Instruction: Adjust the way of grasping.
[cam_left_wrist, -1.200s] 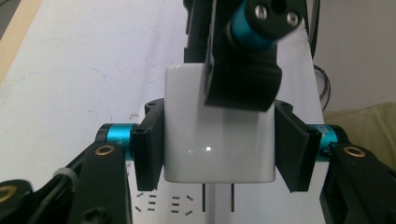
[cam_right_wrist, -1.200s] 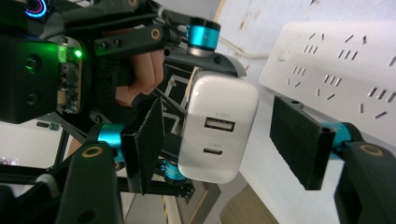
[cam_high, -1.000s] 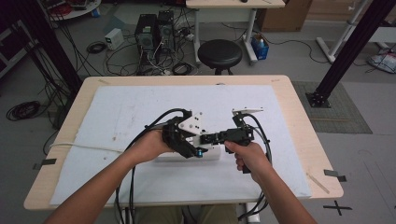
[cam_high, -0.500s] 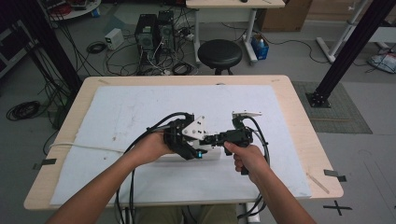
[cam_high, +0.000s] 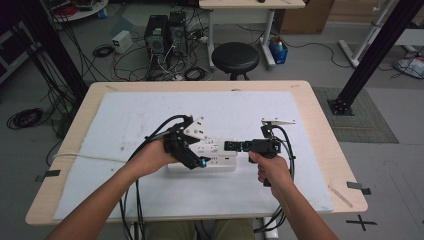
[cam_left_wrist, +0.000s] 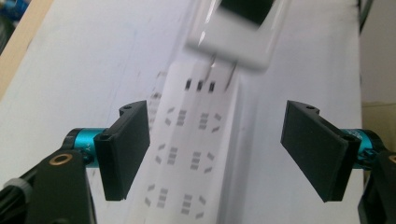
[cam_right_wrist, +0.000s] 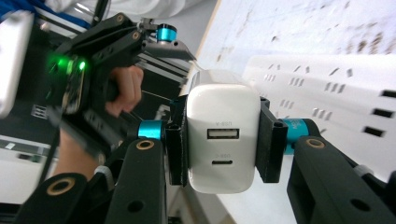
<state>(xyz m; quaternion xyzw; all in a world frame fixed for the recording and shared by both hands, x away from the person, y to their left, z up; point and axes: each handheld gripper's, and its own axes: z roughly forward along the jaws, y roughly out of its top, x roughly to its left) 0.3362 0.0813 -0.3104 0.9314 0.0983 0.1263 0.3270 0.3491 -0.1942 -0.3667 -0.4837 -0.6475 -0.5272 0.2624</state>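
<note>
A white power strip (cam_high: 220, 161) lies flat on the white mat in front of the person. My right gripper (cam_right_wrist: 223, 140) is shut on a white USB charger (cam_right_wrist: 223, 107), pads on its two sides, ports facing the camera. In the left gripper view the charger (cam_left_wrist: 233, 42) hovers over the strip (cam_left_wrist: 187, 154), its prongs just above a socket. My left gripper (cam_left_wrist: 217, 114) has just been opening. Its jaws straddle the strip, and the pads stand clear of it. In the high view the left gripper (cam_high: 199, 159) sits over the strip's left part and the right gripper (cam_high: 231, 145) points left toward it.
The white mat (cam_high: 150, 115) covers most of the wooden table (cam_high: 320, 100). Black cables trail from both grippers off the front edge. Beyond the table stand a black stool (cam_high: 235, 57), computer towers (cam_high: 162, 30) and a black frame post (cam_high: 370, 55).
The left hand has shifted slightly to the left, away from the charger, and its jaws now stand apart. The right hand has stayed in place with the charger.
</note>
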